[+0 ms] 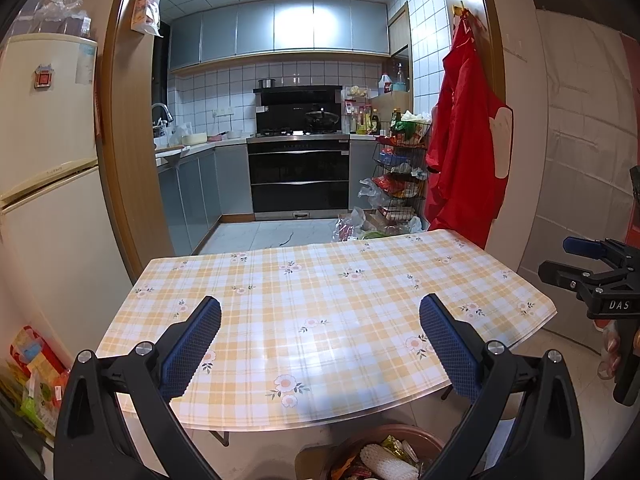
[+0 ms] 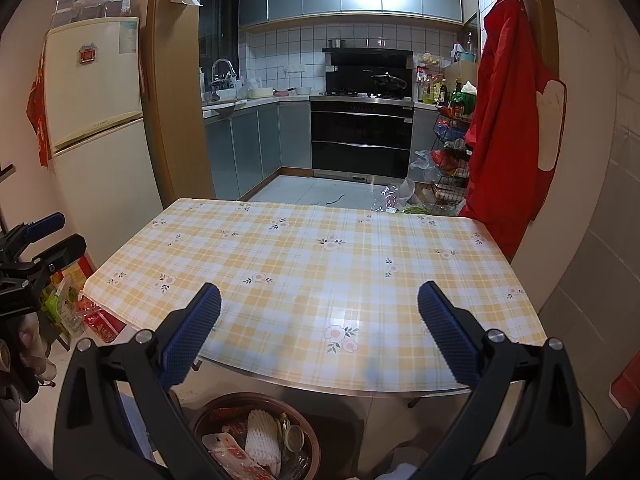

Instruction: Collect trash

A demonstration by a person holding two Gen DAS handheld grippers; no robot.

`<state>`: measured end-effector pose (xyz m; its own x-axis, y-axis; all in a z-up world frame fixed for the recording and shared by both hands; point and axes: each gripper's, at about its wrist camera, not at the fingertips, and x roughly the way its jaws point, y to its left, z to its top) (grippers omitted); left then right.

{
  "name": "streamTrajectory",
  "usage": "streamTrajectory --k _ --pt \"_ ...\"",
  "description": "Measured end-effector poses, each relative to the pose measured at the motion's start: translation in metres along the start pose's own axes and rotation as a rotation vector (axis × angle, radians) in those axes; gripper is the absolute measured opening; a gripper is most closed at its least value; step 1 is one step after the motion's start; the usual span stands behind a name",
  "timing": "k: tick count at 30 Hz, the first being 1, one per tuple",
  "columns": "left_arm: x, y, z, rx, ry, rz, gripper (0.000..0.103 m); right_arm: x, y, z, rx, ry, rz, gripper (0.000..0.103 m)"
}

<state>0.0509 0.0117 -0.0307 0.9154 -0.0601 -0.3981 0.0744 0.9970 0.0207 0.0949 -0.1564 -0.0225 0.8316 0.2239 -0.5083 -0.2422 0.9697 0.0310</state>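
Observation:
A brown round bin stands on the floor by the table's near edge. It holds trash: a white foam net, a red-and-white wrapper and other scraps. The bin also shows in the left wrist view. The table with its yellow plaid floral cloth shows nothing on it. My left gripper is open and empty above the table's near edge. My right gripper is open and empty too. Each gripper shows at the side of the other's view, the right one and the left one.
A cream fridge stands left of the kitchen doorway. A red apron hangs right of it. A wire rack with bags stands behind the table. Packets lie on the floor at the table's left.

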Motion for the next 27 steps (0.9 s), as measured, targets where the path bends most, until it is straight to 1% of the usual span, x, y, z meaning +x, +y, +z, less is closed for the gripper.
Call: streamTrajectory --k 16,27 --pt "-0.0011 -0.0019 -0.0022 0.014 0.01 0.005 0.097 0.0 -0.0016 -0.0043 -0.001 0.004 -0.019 0.097" --pt "-0.0006 0.0003 -0.005 0.026 0.014 0.035 0.097 0.0003 -0.0049 -0.0052 -0.002 0.007 -0.037 0.097"
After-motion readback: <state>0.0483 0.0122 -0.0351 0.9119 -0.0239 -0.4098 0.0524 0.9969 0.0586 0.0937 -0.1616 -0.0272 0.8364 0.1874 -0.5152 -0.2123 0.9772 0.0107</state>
